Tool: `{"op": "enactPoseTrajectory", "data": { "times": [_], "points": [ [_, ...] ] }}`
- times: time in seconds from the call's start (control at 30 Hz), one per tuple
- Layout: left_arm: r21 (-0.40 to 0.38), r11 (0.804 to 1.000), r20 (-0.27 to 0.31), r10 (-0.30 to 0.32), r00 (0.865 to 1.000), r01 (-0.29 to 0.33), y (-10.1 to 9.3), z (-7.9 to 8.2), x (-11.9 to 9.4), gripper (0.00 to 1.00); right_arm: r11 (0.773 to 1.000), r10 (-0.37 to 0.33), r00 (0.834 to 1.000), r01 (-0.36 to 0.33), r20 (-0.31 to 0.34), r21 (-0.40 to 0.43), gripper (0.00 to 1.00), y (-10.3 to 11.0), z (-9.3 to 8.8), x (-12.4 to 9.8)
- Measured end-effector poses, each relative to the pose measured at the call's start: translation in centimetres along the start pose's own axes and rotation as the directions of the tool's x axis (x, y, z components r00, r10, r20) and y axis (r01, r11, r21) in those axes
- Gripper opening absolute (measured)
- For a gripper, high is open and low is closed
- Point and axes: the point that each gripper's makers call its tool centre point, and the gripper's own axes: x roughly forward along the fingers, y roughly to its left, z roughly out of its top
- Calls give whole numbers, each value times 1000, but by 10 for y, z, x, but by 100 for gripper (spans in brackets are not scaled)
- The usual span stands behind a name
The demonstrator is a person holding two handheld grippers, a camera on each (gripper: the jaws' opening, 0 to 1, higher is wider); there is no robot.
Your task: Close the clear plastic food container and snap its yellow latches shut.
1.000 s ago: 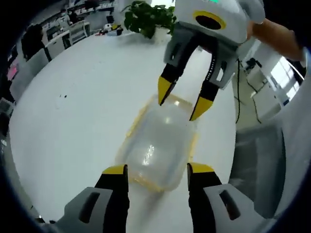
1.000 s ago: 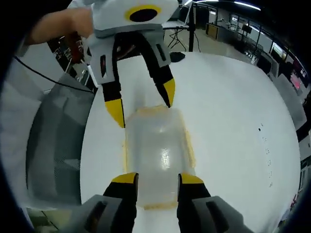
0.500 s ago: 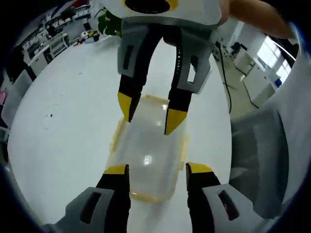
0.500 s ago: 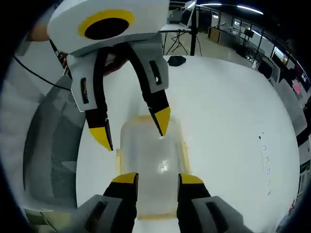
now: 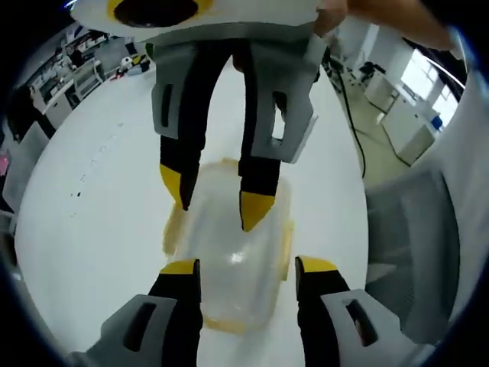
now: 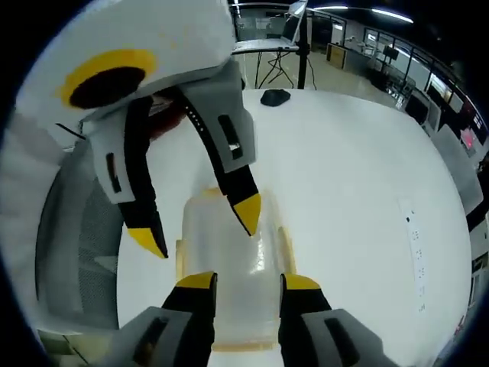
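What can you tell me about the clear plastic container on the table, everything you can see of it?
The container is a long, rounded-corner box of cloudy clear plastic with yellow trim and latches along its rim. Its lid looks laid on top; whether the latches are snapped is unclear. It lies flat on the white table. The left gripper and right gripper face each other above it, jaws apart, straddling its two ends; contact is hard to judge.

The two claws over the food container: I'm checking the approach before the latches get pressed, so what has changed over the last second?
Both claws drew closer together over the clear food container. The right claw now looms larger in the left gripper view, and the left claw likewise in the right gripper view. Both are open, holding nothing. The container lies where it was on the white table.
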Motion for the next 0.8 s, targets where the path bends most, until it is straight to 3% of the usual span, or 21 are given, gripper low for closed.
{"op": "enactPoseTrajectory", "data": {
  "times": [0.33,0.53,0.67,0.8],
  "points": [
    [108,992,-12,70,997,-68,-8,4,8,49,1000,-2,1000,2,-2,-9,32,-9,1,1],
    [136,987,-24,86,996,-82,-13,3,16,49,1000,3,1000,-4,-14,-27,35,-12,1,3],
    [100,990,11,97,995,-98,-16,8,18,49,999,23,1000,-23,-22,-26,36,-12,0,6],
    [127,985,5,118,993,-118,-17,5,19,48,999,32,999,-33,-35,-30,38,-14,-2,9]
  ]
}}
